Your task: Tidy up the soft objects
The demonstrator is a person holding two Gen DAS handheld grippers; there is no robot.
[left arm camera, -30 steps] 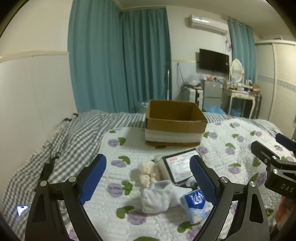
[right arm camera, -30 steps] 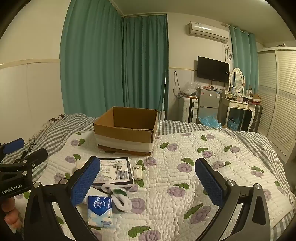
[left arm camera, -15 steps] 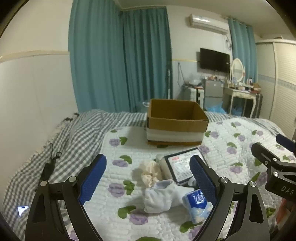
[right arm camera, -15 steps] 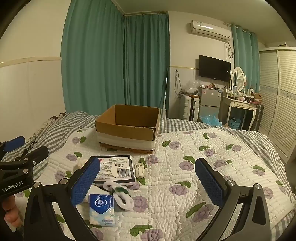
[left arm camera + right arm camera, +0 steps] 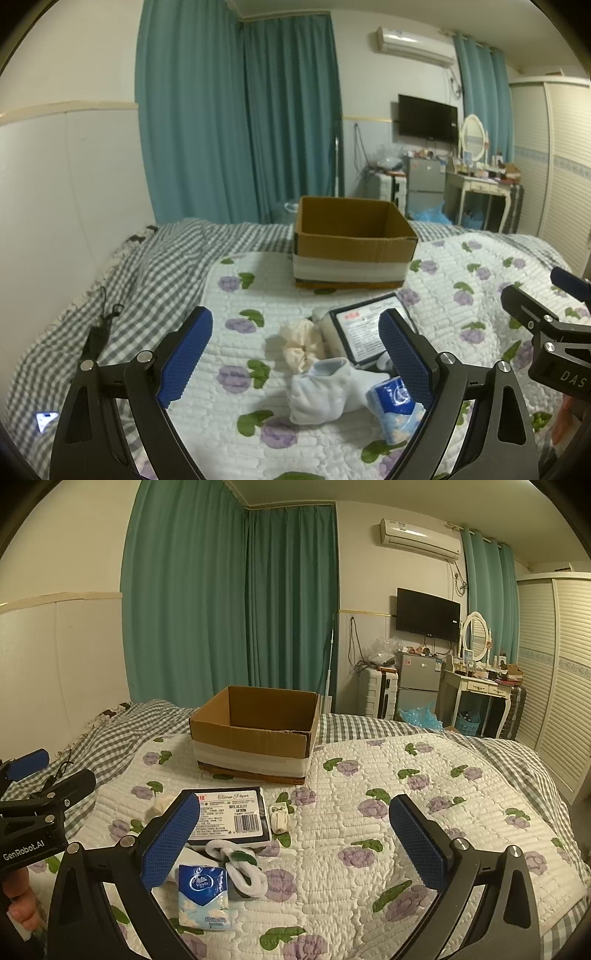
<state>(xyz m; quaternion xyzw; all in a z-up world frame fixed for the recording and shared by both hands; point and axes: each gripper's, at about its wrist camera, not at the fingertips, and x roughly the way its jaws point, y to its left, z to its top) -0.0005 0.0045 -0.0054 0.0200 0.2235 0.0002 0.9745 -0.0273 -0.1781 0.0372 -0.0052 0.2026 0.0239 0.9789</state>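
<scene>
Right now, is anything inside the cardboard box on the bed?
Only bare brown inner walls of the cardboard box show in both wrist views, and nothing rises above its rim. Its near wall hides the floor, so low items cannot be ruled out.

Floral quilted bed [image 5: 424,794] with cardboard box [image 5: 255,734], tissue packs [image 5: 203,897], socks [image 5: 325,391].

Dim, even indoor light; fisheye-bent dark edges, perhaps slightly soft focus

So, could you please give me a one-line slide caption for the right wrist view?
Open right gripper hovering over tissue pack, socks and cardboard box on the floral quilt.
</scene>
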